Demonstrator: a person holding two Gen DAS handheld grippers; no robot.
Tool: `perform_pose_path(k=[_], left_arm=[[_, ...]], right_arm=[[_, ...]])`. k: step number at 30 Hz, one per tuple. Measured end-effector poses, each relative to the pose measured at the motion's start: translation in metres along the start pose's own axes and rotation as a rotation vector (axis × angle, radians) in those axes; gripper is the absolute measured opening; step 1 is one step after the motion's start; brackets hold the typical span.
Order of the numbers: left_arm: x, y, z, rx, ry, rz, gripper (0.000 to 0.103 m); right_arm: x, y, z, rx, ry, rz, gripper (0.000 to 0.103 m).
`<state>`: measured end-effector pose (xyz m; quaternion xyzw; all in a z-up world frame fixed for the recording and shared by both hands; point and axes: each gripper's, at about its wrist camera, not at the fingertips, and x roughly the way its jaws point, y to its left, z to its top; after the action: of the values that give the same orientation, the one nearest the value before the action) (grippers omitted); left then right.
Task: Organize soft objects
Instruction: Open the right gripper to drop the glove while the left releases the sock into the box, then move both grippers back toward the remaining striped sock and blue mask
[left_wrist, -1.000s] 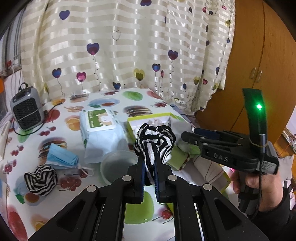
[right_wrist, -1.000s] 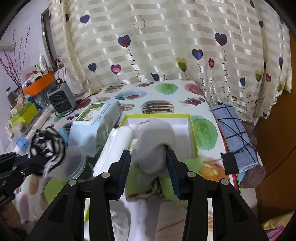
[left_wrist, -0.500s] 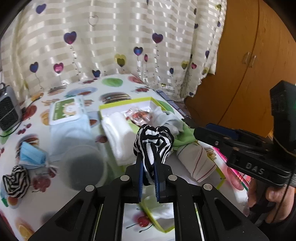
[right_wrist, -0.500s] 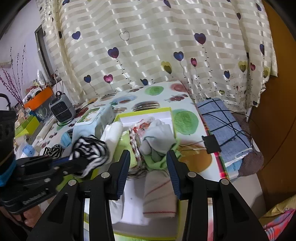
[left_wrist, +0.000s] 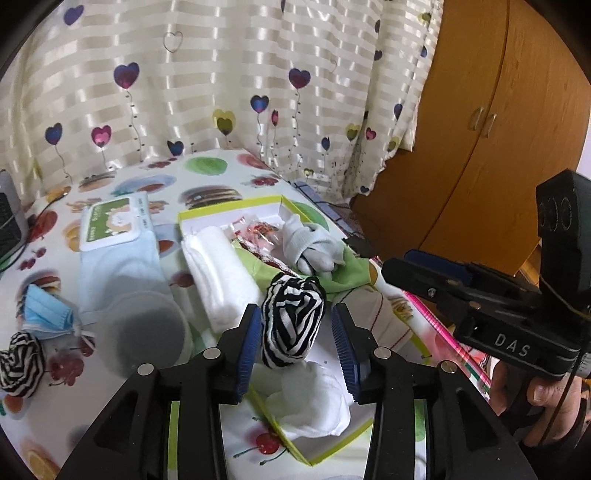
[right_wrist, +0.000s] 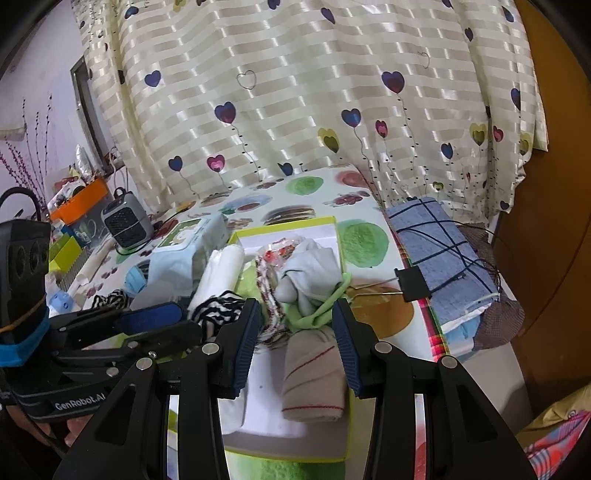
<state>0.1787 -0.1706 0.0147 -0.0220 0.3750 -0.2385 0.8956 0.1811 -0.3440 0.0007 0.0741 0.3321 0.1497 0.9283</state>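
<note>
Between my left fingers (left_wrist: 297, 330), which have just been opening, stands the black-and-white striped sock ball (left_wrist: 293, 325), rolled tight; my right fingers (right_wrist: 297, 341) hold nothing, half-open.

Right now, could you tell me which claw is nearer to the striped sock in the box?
Left. The left claw straddles the striped sock, open; the right claw hovers beside it.

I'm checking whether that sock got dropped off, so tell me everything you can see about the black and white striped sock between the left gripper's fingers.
The striped sock is a soft knit bundle in black and white bands, rolled into a rounded lump. It sits between the blue pads of the left gripper, whose jaws have just been opening and no longer pinch it. It is over the green-rimmed box, above a white cloth; whether it rests on it is unclear.
</note>
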Motion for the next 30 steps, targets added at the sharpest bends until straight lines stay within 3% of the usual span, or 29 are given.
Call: perform_pose_path(k=[8,11,30], left_arm=[[-0.027,0.003,-0.005,-0.013,-0.032,0.018,0.038],[-0.037,0.006,-0.005,-0.018,-0.047,0.025,0.039],[-0.091,0.037,-0.021,-0.085,-0.117,0.085,0.039]], right_arm=[[-0.013,0.020,-0.001,-0.031,-0.021,0.010,0.043],[-0.020,0.029,-0.001,-0.050,-0.029,0.014,0.048],[-0.032,0.092,-0.001,-0.185,-0.024,0.053,0.049]])
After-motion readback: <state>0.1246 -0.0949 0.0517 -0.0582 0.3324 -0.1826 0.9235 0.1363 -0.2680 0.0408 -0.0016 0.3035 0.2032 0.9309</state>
